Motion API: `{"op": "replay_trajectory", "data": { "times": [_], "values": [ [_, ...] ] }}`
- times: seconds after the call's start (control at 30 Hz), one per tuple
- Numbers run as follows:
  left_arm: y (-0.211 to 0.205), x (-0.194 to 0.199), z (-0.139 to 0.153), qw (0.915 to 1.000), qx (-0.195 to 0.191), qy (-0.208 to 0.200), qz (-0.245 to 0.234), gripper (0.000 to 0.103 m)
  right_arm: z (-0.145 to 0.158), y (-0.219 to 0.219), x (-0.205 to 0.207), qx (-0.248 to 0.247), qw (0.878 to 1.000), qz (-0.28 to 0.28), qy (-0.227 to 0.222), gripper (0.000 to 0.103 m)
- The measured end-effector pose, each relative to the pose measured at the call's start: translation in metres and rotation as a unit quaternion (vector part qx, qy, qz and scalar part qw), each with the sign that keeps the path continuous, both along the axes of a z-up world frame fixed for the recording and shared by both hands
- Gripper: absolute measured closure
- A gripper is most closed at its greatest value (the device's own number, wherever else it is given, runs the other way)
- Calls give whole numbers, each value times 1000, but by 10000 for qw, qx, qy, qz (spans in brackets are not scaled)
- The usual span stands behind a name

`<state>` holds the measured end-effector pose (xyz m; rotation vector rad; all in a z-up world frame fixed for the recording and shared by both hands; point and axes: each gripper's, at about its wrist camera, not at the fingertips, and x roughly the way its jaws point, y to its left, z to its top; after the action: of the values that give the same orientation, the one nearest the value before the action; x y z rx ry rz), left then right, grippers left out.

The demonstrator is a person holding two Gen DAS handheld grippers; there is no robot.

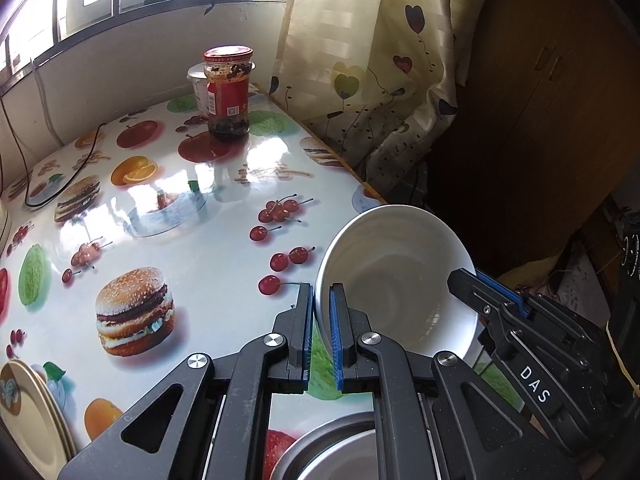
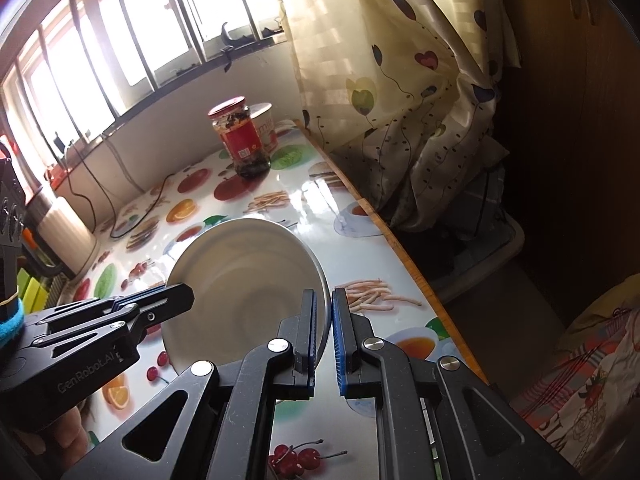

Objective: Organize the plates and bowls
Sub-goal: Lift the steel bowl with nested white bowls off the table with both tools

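A white bowl (image 1: 400, 276) is held tilted above the fruit-print table (image 1: 208, 208), gripped on both sides. My left gripper (image 1: 321, 312) is shut on its left rim. My right gripper (image 2: 325, 320) is shut on its right rim; it also shows in the left wrist view (image 1: 486, 292). The bowl appears in the right wrist view (image 2: 244, 276), with the left gripper (image 2: 160, 300) on its left rim. A metal bowl (image 1: 332, 452) sits below the left gripper. Beige plates (image 1: 28, 412) are stacked at the table's near left.
A red-lidded jar (image 1: 228, 92) and a white cup (image 1: 197, 88) stand at the table's far end. A black cable (image 1: 64, 176) lies at the far left. A curtain (image 1: 372, 80) hangs past the table's right edge. A beige appliance (image 2: 68, 236) stands at the left.
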<state>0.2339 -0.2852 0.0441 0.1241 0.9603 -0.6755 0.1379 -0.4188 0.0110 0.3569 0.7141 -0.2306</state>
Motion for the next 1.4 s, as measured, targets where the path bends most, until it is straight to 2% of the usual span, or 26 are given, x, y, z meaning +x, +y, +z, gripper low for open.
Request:
{"op": "replay_trajectory", "data": {
  "times": [0.77,1.4],
  "values": [
    [39,-41,24,9994,-298,-170,74,95,29,36,-45,-144,9995,103,-271,94],
    [70,-71,26,9988,-427,-187,177,95,32,66,-79,-183,9990,190,-351,94]
  ]
}}
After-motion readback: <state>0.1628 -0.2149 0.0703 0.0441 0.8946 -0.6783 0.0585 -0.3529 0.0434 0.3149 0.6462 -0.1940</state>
